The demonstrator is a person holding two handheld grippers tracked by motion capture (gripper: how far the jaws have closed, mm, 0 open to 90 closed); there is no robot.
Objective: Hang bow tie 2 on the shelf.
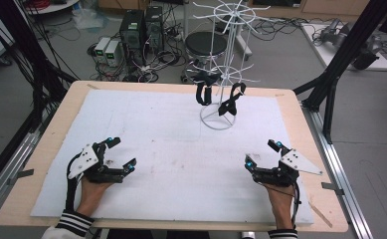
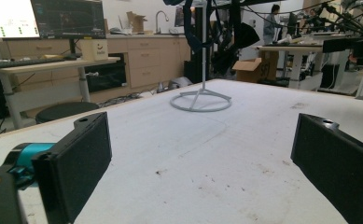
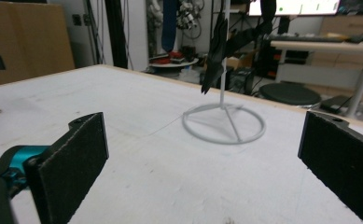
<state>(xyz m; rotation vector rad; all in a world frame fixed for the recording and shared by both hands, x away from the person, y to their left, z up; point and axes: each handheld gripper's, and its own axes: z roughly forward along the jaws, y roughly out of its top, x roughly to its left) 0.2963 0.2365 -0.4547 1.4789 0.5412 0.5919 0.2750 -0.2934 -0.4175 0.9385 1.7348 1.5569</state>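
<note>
The left gripper [image 1: 122,152] rested low over the white mat [image 1: 171,149] near the front left of the table [image 1: 47,144], its jaws spread wide apart with nothing between them. The right gripper [image 1: 261,153] sat in the matching position at the front right, jaws likewise wide apart and empty. Both were held by hands [image 1: 92,191] coming in from the near edge — a striped cuff [image 1: 74,222] showed at the left wrist. The white wire rack [image 1: 221,64] stood upright at the far middle of the mat, well apart from both grippers, on a round ring base [image 1: 217,119]. Two black straps [image 1: 205,87] hung from its lower arms, side by side, clear of the mat. In the left gripper view the ring base [image 2: 200,100] lay straight ahead between the two black pads [image 2: 81,161]; bare mat, marked with small dark specks, filled the gap. In the right gripper view a dark strap [image 3: 215,51] hung beside the rack's pole above the ring base [image 3: 224,123] — again centred between the open pads [image 3: 74,161].
</note>
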